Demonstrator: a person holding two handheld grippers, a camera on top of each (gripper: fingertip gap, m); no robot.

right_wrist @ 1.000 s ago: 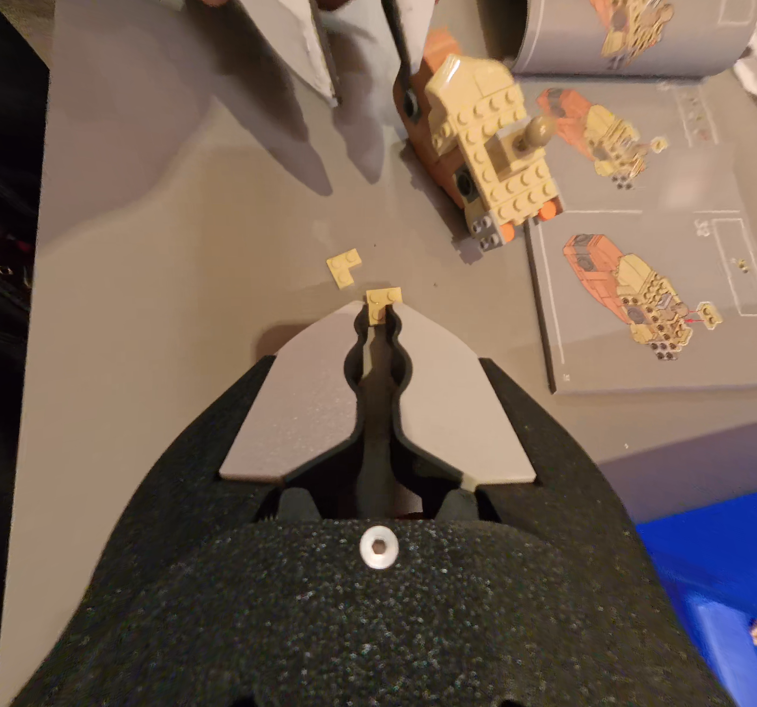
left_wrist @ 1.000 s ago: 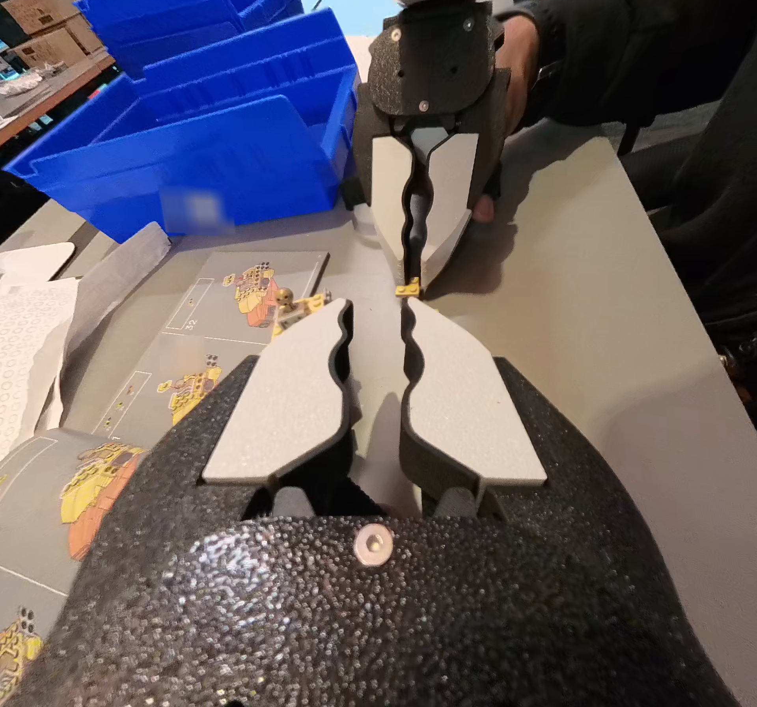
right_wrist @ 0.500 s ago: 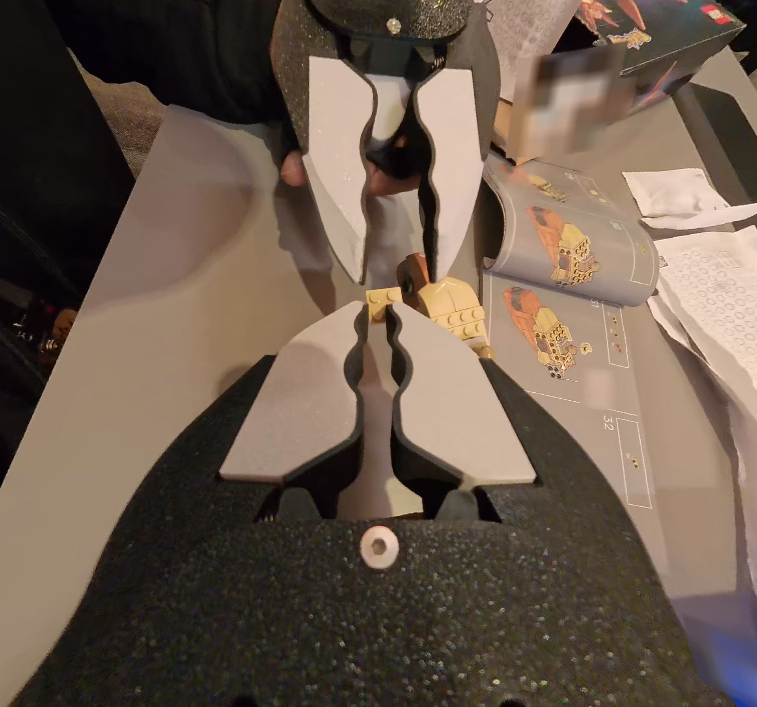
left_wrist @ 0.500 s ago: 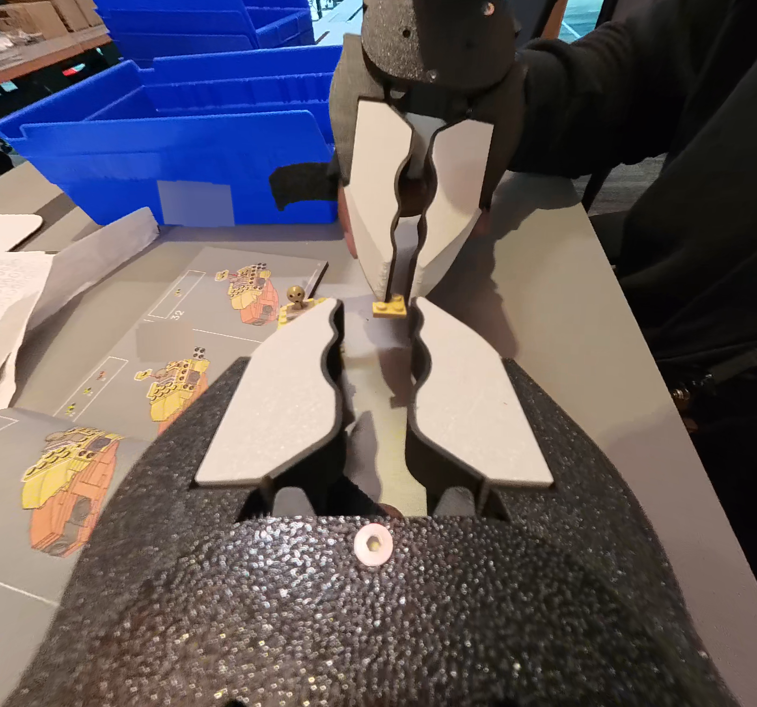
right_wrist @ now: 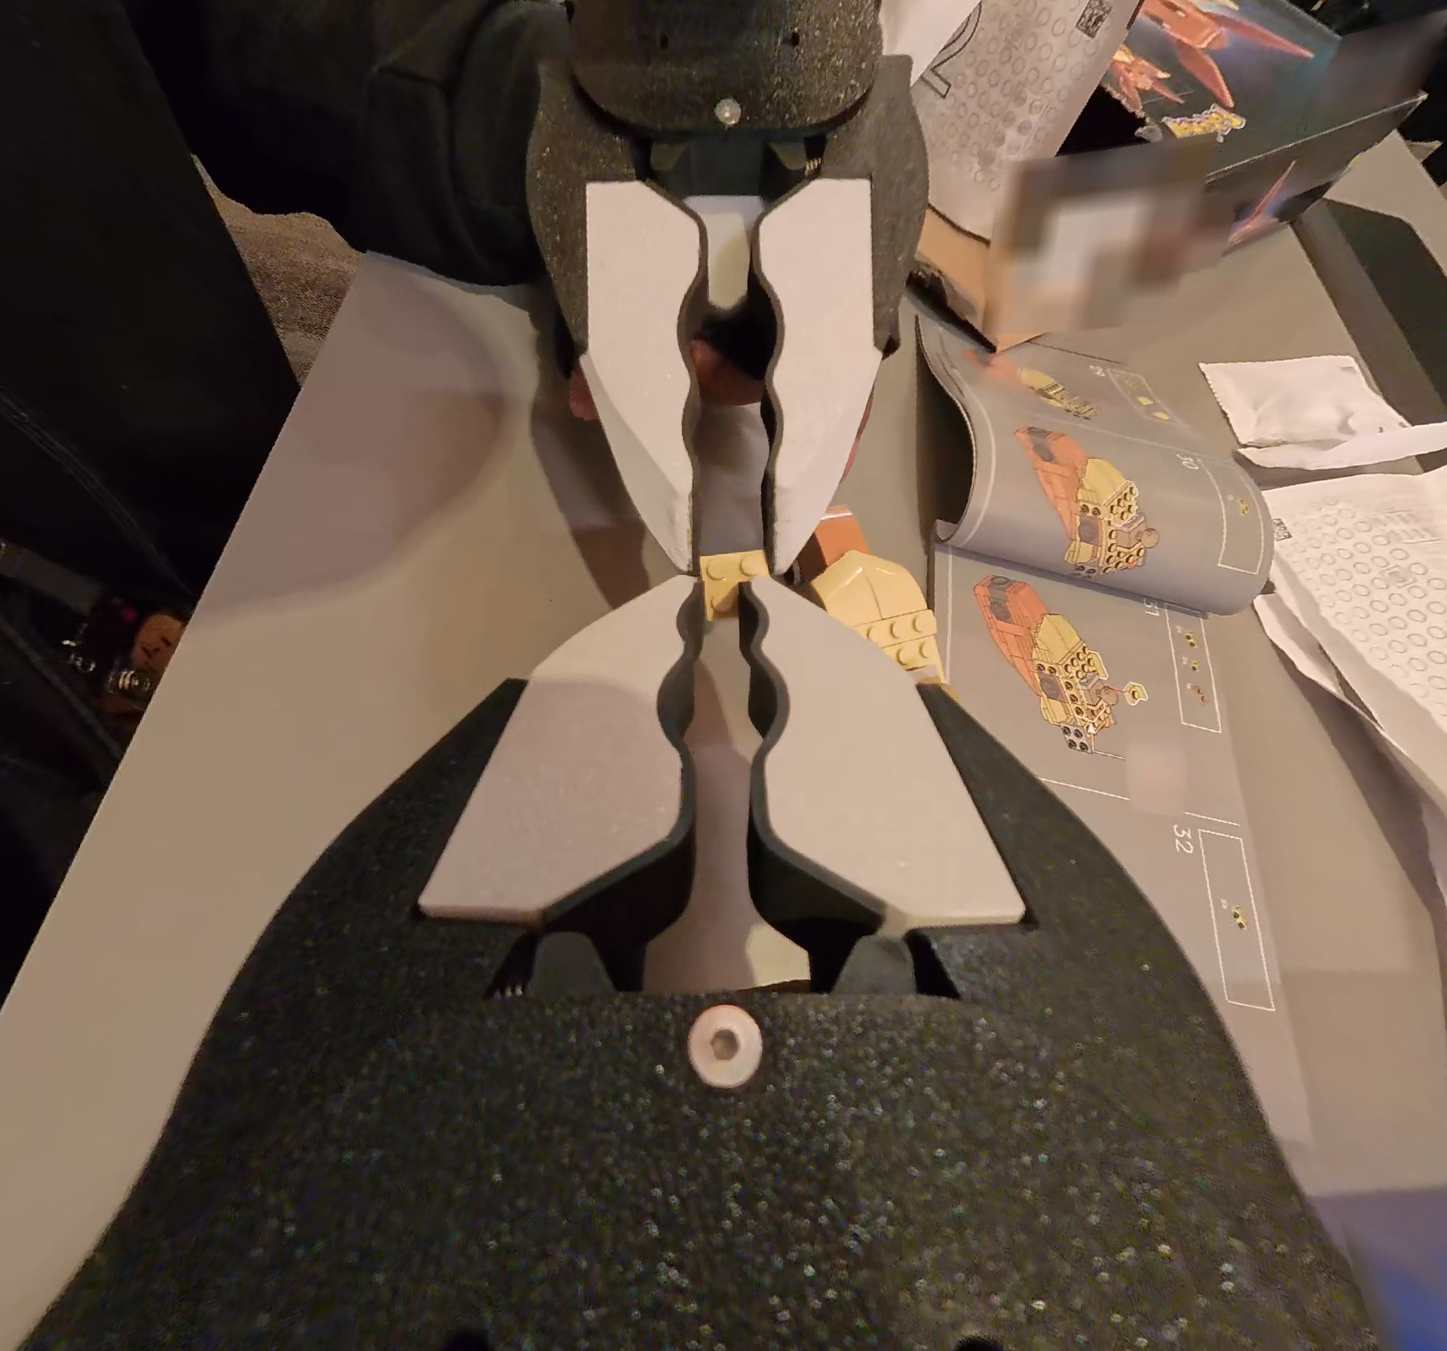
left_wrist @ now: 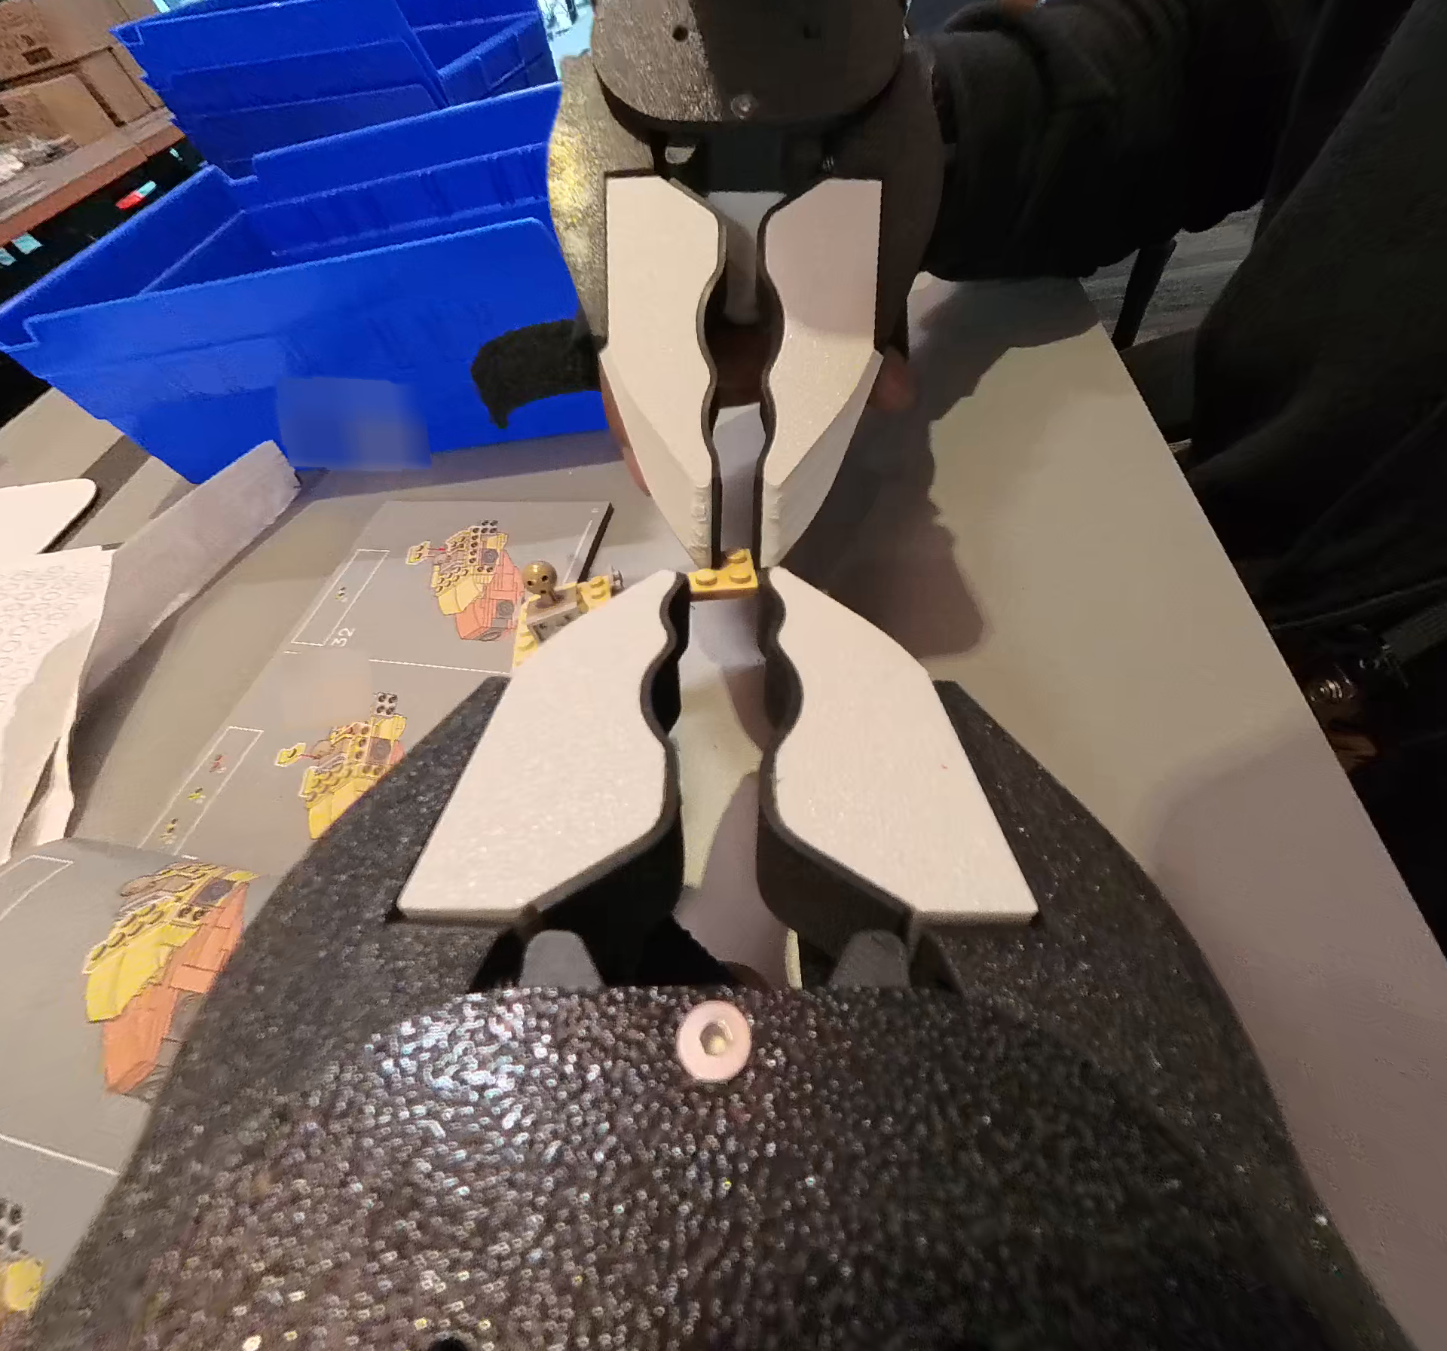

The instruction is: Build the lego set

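The left tongs (left_wrist: 724, 585) and the right tongs (right_wrist: 716, 601) are held tip to tip above the counter (left_wrist: 1057, 609), with a small tan L-shaped plate (left_wrist: 724, 579) between the two pairs of tips. The plate's stem is clamped in the narrow gap of the right tongs, as the right wrist view shows. The left tongs stand a little apart, and their tips flank the plate's ends; whether they press on it cannot be told. The plate is lifted off the counter.

Just beside the tips, toward the booklet, the tan and orange lego model (right_wrist: 869, 601) sits on the counter, partly hidden behind the fingers. The open instruction booklet (right_wrist: 1096, 687) lies past it, with white paper bags (right_wrist: 1370, 609) farther out. Blue bins (left_wrist: 313, 256) are stacked behind the booklet. On the opposite side, bare counter runs to its long edge, where a person's dark sleeve (left_wrist: 1174, 100) reaches in.
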